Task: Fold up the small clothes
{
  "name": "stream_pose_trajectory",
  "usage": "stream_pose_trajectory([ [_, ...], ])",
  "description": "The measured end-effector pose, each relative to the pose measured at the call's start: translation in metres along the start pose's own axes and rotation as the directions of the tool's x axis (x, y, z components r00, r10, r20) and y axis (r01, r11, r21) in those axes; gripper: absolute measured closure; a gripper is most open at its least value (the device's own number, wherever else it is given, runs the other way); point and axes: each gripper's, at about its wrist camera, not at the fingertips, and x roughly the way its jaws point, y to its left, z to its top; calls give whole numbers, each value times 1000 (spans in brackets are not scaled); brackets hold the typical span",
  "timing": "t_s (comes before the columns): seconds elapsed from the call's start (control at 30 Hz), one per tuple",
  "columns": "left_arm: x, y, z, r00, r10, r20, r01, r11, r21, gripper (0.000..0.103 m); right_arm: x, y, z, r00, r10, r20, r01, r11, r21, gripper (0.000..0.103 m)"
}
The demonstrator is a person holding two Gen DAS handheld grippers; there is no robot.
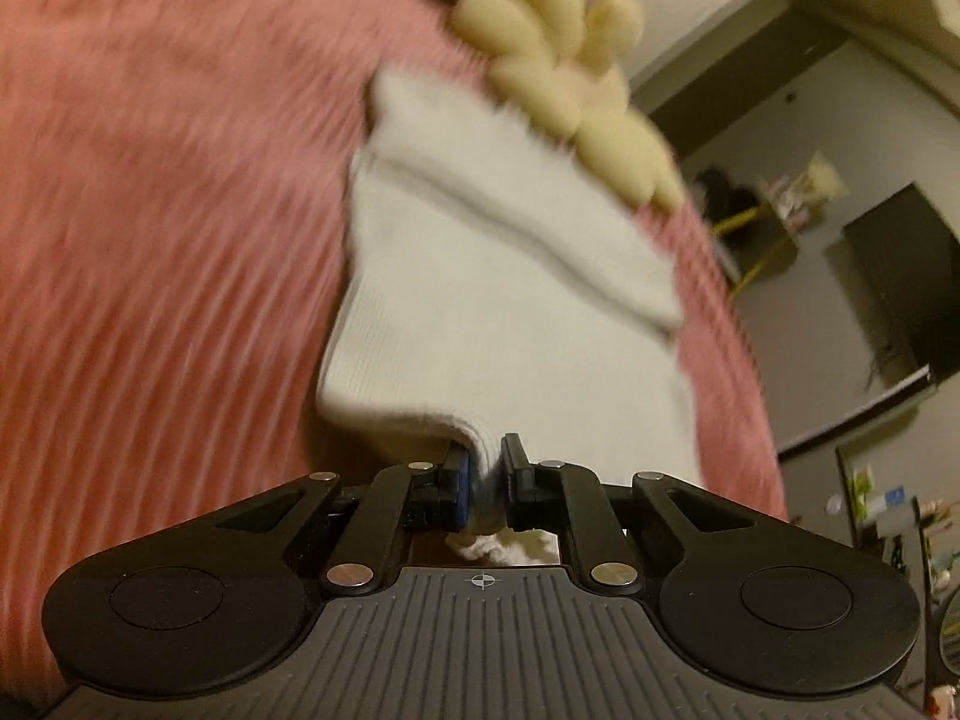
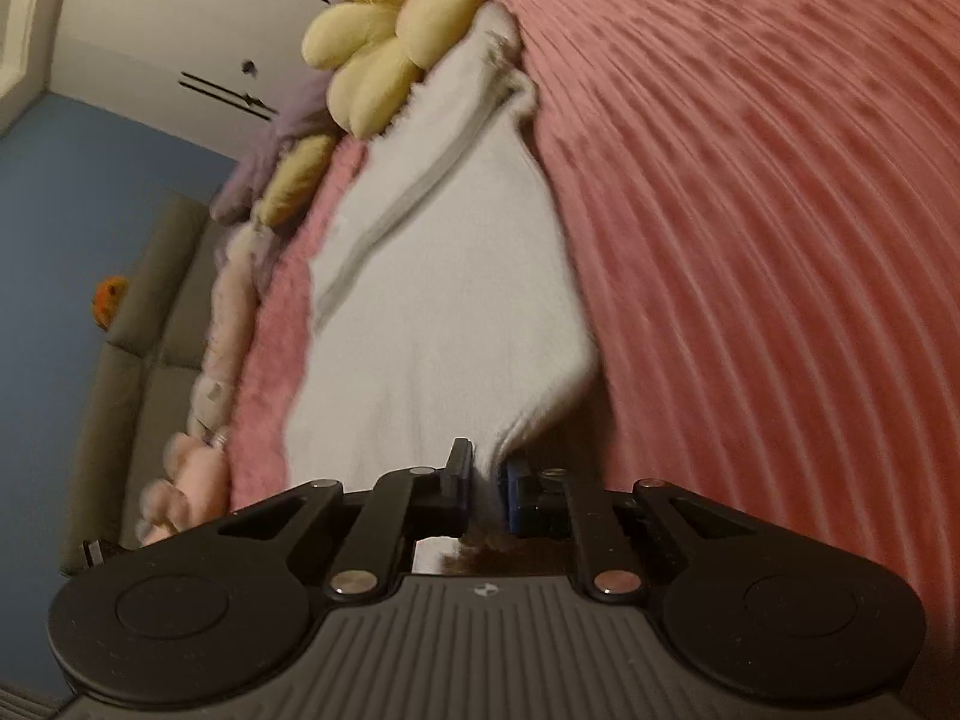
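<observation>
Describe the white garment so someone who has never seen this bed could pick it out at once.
Start at the pink ribbed blanket covering the bed. At its far end lies a yellow flower cushion; the white garment stretches from there back to both grippers, left gripper and right gripper, each pinching its near edge. It is the only flat white cloth, fine-ribbed with a grey seam.
</observation>
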Motion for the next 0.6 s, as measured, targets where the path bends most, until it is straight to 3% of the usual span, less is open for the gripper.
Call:
stream_pose_trajectory([
  [0.13, 12, -10, 37, 996, 28, 82, -31, 999, 32, 90, 14, 24, 42, 997, 7, 78, -4, 999, -41, 93],
  [0.3, 46, -9, 76, 981, 114, 155, -117, 993, 9, 90, 41, 51, 91, 982, -39, 183, 63, 990, -123, 93],
  [0.43, 79, -2, 93, 964, 222, 143, -223, 975, -11, 87, 67, 51, 117, 969, -100, 228, 130, 984, -122, 87],
  [0.5, 81, 4, 91, 962, 226, 151, -226, 974, -18, 76, 71, 46, 125, 962, -121, 245, 149, 984, -99, 78],
  [0.53, 79, 5, 89, 957, 238, 168, -239, 971, -12, 60, 69, 42, 125, 959, -116, 260, 146, 985, -96, 73],
  [0.6, 72, 9, 87, 939, 259, 225, -270, 963, 15, 51, 62, 40, 123, 944, -135, 300, 180, 976, -127, 66],
])
